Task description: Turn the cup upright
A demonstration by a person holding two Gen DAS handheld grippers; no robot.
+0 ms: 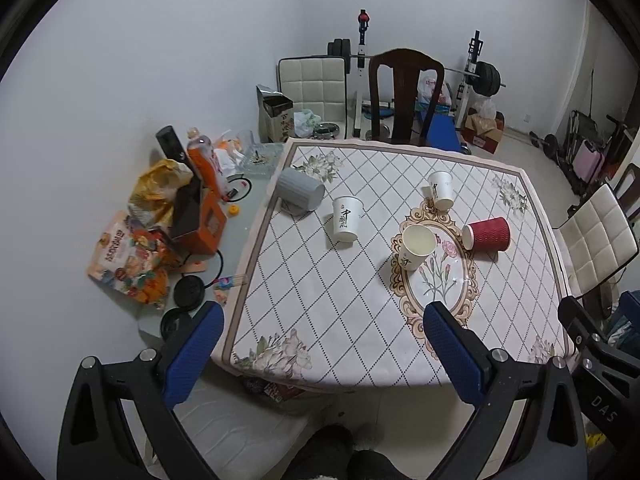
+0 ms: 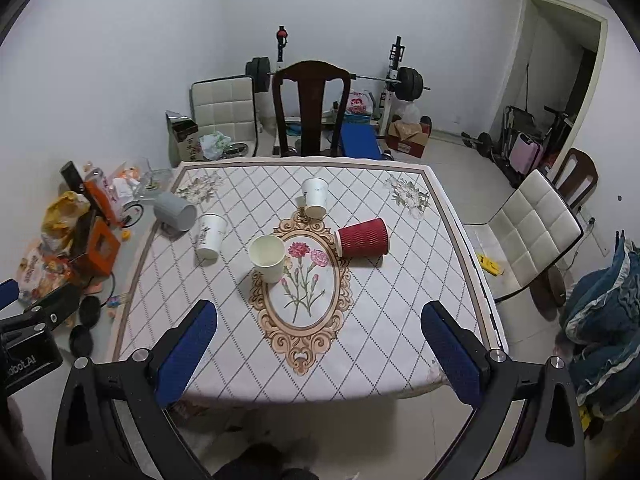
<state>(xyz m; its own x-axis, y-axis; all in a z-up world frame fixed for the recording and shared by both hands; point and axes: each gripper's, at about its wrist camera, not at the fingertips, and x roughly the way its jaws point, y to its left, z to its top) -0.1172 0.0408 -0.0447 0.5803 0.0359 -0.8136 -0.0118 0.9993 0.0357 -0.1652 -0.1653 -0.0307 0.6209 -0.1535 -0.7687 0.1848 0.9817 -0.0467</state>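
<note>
Right wrist: red cup [image 2: 362, 237] lies beyond the wide-apart right tool [image 2: 320, 350].

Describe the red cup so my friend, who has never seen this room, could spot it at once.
Find the table with the diamond-patterned cloth and the oval flower medallion at its middle. The red cup lies on its side at the medallion's upper right edge. It is the only red, ribbed cup; the three paper cups near it are white.

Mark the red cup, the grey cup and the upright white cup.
red cup [image 2: 363, 238], right wrist view, on its ribbed side wall.
grey cup [image 1: 301, 195], left wrist view, on its ribbed side.
upright white cup [image 2: 269, 259], right wrist view, on its outer wall below the rim.
</note>
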